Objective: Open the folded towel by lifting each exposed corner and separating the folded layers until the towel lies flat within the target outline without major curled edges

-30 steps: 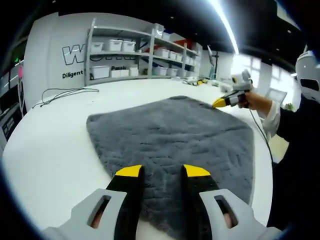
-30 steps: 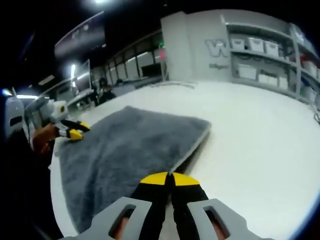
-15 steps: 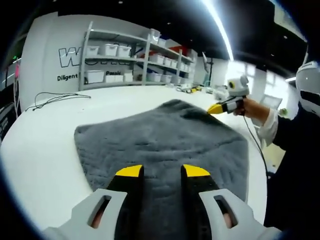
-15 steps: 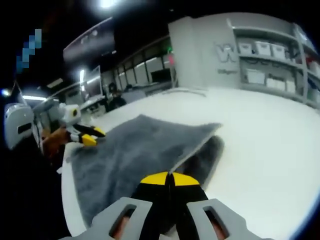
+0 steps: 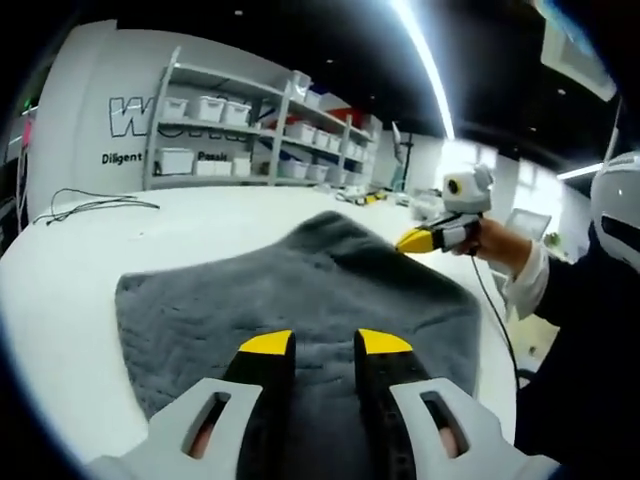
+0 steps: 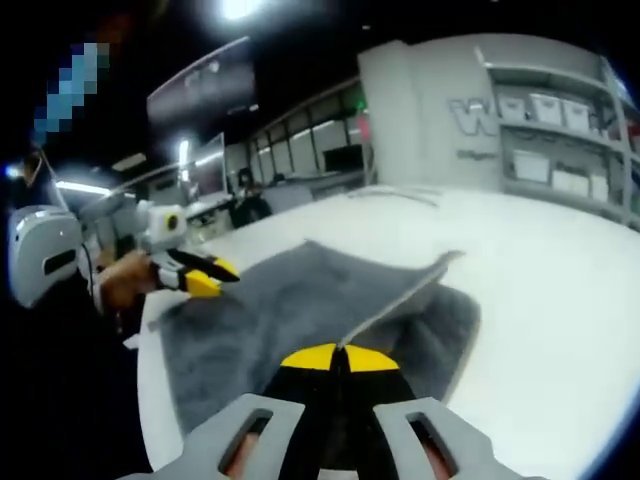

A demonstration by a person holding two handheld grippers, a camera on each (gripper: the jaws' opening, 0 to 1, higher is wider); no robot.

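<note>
A grey towel lies on a white table, and we hold its top layer raised at one corner. In the right gripper view, the right gripper has its yellow-tipped jaws pressed together on the towel edge, which rises from the tips in a thin pale line above the lower layer still resting on the table. In the left gripper view that same gripper appears at the towel's far corner, held in a hand, with the cloth lifted into a low peak beside it.

Our left gripper hovers over the towel's near edge with its jaws a narrow gap apart and nothing between them. Seen in the right gripper view, it sits at the towel's far side in the other hand; there we cannot tell whether it touches the cloth.

Beyond the towel, a thin cable trails across the table. Behind the table, shelving carries white bins against a wall with dark lettering.
</note>
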